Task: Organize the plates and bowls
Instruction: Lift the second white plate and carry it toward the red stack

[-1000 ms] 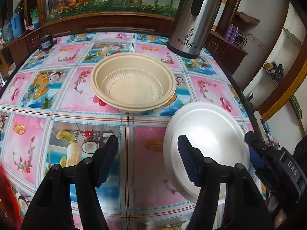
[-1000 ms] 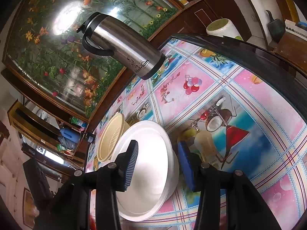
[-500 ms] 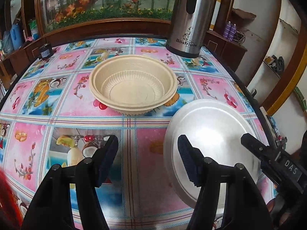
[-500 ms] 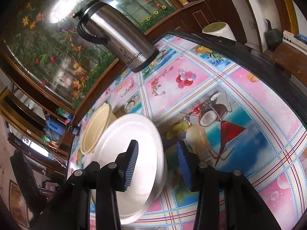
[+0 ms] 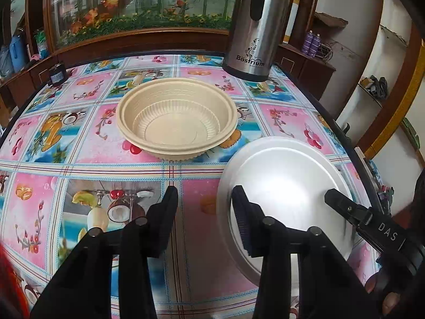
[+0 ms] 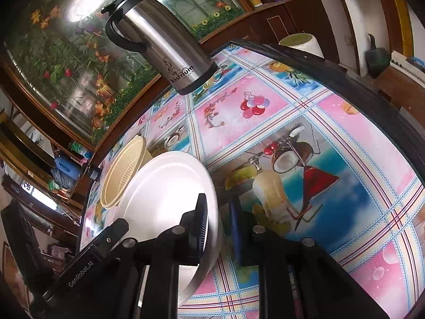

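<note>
White plate (image 5: 287,186) sits on the fruit-print tablecloth (image 5: 79,138), just beside the beige bowl (image 5: 176,117) on its near-right side, close to the table's right edge. In my right wrist view the plate (image 6: 164,194) overlaps the bowl (image 6: 122,175) behind it; I can't tell if they touch.

My right gripper (image 6: 216,220) straddles the plate's right rim: one finger over the plate's face, the other outside, over the tablecloth. Its jaws are closing, now narrow, much tighter than a second ago. The rim is between them and the inner pad looks to be against the plate; the outer pad is motion-blurred, so I can't confirm a full clamp.

My left gripper (image 5: 204,218) is at the plate's opposite rim. Its jaws are closing too, clearly narrower than a second ago when they stood wide. Right finger lies over the plate's edge, left finger over bare cloth; the plate rim is between them, pads not pressing it.

Versus a second ago: the plate and bowl sit where they were. The right gripper's body, seen from my left view (image 5: 372,228), reaches further onto the plate's far side.

Steel flask (image 5: 255,24) stands beyond the bowl, to its far right. Dark jar (image 5: 57,74) is far left of the bowl, at the table's edge.
</note>
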`<state>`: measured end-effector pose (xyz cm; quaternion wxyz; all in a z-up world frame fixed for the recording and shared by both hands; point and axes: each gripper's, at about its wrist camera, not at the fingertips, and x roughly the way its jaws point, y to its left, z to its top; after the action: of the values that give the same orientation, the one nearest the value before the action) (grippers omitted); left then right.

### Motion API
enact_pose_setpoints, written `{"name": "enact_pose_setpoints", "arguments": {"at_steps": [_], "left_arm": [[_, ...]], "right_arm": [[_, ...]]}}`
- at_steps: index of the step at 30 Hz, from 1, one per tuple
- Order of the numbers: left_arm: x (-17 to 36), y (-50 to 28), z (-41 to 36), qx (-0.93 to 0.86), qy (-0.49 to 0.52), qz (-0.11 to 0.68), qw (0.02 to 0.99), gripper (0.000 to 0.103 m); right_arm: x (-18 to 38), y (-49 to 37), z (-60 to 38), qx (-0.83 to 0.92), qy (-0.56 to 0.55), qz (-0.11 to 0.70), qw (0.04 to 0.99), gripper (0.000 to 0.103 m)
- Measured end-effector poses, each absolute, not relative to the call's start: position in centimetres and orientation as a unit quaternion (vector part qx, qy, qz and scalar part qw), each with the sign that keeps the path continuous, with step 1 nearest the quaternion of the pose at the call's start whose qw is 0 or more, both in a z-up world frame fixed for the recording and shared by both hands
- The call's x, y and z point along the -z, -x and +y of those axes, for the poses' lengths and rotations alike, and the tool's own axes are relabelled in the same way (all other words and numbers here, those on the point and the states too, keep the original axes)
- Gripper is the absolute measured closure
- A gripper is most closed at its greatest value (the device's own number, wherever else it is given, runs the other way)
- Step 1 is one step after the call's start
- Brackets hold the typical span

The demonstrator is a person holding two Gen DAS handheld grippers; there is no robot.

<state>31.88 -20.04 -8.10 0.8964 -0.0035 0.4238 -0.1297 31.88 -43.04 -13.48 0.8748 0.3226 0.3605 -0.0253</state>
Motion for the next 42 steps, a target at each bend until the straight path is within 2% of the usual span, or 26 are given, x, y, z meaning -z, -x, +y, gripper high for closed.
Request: {"name": "enact_pose_setpoints", "arguments": {"at_steps": [1,5,15,20,25,35,42], "left_arm": [[8.1,-31.9,-20.1,0.133,0.006,0.425,0.896,0.072],[7.9,-31.7,-20.2,0.138,0.006,0.423,0.895,0.075],[7.9,-31.6,-20.3,0.158,0.016,0.428,0.890,0.093],[7.9,-31.8,-19.9,0.162,0.030,0.434,0.886,0.095],[7.7,-31.7,-19.5,0.173,0.040,0.434,0.883,0.095],[7.3,-31.1,-18.5,0.181,0.041,0.433,0.882,0.095],[7.9,-27.6,-16.8,0.164,0.013,0.436,0.885,0.094]], "right_arm": [[13.4,-31.9,-43.0,0.025,-0.321,0.359,0.876,0.088],[13.3,-31.8,-42.7,0.023,-0.315,0.355,0.880,0.093],[13.1,-31.8,-42.1,0.021,-0.290,0.337,0.895,0.095],[13.1,-31.8,-41.7,0.038,-0.291,0.336,0.895,0.095],[14.6,-31.6,-42.7,0.030,-0.371,0.343,0.862,0.094],[14.0,-30.1,-40.7,0.058,-0.352,0.330,0.874,0.096],[14.2,-27.8,-39.6,0.050,-0.360,0.334,0.869,0.095]]}}
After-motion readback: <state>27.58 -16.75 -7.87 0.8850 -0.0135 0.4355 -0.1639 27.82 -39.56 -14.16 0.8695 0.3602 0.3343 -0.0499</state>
